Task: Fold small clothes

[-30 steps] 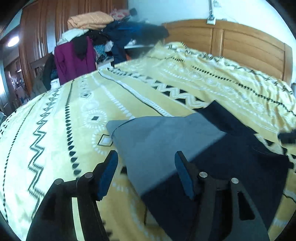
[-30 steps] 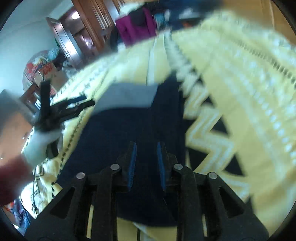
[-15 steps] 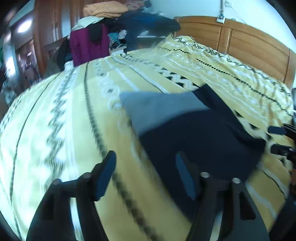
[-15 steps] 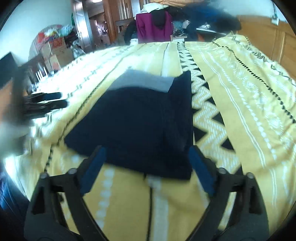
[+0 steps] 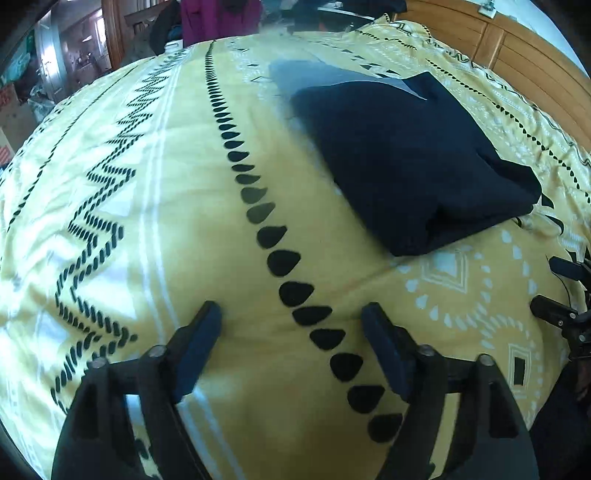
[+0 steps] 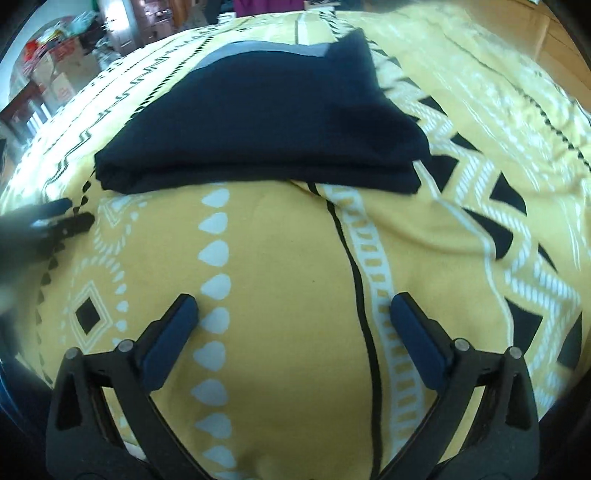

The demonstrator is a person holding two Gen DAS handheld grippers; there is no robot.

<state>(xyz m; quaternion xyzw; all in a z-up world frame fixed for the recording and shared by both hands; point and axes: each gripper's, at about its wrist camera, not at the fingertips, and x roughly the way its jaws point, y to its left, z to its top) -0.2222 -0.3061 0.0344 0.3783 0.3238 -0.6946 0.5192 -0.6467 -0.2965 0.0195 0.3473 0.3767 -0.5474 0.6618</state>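
Observation:
A folded dark navy garment (image 5: pixel 413 155) with a grey panel (image 5: pixel 317 74) at its far end lies flat on the yellow patterned bedspread (image 5: pixel 155 206). In the right wrist view the same garment (image 6: pixel 266 122) sits ahead, a stacked fold edge facing me. My left gripper (image 5: pixel 291 317) hovers open over bare bedspread, short of the garment and to its left. My right gripper (image 6: pixel 293 308) is open too, well back from the fold edge, nothing between its fingers. The right gripper's tips (image 5: pixel 557 291) show at the left view's right edge; the left gripper (image 6: pixel 55 218) shows blurred at the right view's left edge.
A wooden headboard (image 5: pixel 517 62) runs along the far right of the bed. A heap of clothes, one magenta (image 5: pixel 218 18), stands beyond the bed's far end beside a wooden wardrobe (image 5: pixel 110 26). Boxes and clutter (image 6: pixel 55 70) fill the room's left side.
Both grippers have drawn back from the garment toward the bed's near side. The right gripper, shut on the navy cloth a second ago, has let go and opened wide. The garment now lies folded.

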